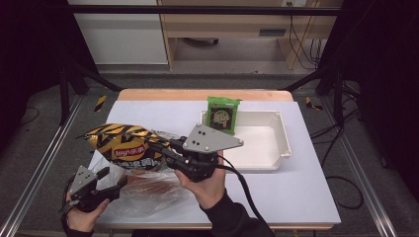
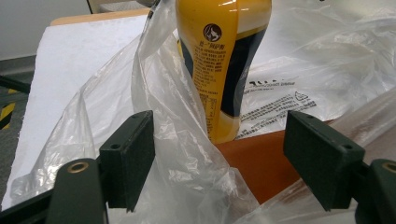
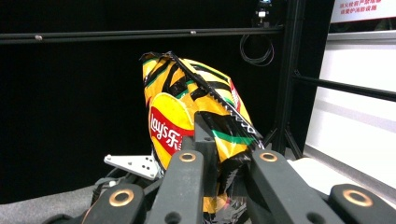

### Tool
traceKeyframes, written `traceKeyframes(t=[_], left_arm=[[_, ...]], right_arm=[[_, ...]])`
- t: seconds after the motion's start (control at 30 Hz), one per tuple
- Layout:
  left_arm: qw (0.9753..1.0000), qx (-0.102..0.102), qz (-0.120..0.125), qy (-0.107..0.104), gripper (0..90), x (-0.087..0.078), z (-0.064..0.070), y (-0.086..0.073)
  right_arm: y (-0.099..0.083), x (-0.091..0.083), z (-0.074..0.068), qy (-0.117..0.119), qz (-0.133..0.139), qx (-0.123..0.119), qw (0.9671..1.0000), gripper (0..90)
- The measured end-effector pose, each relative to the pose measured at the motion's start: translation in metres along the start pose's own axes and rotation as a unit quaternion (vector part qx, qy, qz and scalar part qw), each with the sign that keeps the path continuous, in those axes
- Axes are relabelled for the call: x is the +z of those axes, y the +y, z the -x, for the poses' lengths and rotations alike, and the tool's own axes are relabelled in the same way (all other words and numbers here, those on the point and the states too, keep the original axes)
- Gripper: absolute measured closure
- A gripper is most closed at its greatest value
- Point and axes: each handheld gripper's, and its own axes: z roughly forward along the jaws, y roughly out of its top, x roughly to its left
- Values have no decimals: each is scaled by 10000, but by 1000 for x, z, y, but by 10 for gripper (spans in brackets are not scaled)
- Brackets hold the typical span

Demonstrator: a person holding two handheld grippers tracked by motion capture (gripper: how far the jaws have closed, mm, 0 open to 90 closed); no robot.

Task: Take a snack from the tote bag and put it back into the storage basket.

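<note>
A yellow and black Lay's chip bag hangs lengthwise above the table's left side. My right gripper is shut on its right end, and in the right gripper view the jaws pinch the bag near its bottom. Beneath it lies a clear plastic bag with a red-brown packet inside. My left gripper stands open at the plastic bag's left edge. In the left gripper view a fold of the film rises between the wide jaws, and the chip bag's end dips into the opening.
A white tray sits at the right middle of the white mat, with a green snack packet leaning on its far left rim. Metal frame rails run along both sides of the table. The table's front edge is close below my hands.
</note>
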Motion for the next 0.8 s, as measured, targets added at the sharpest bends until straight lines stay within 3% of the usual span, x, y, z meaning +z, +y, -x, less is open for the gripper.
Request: traceKeyframes(t=[0.17,0.43,0.8], left_arm=[[10000,-18,24,5,247,0,-1,0],[10000,0,-6,3,248,0,0,0],[10000,-14,28,0,247,0,0,0]], right_arm=[[5,1,0,1,58,-6,10000,863],[16,-1,10,-25,303,230,9993,864],[22,12,5,79,293,225,9993,864]])
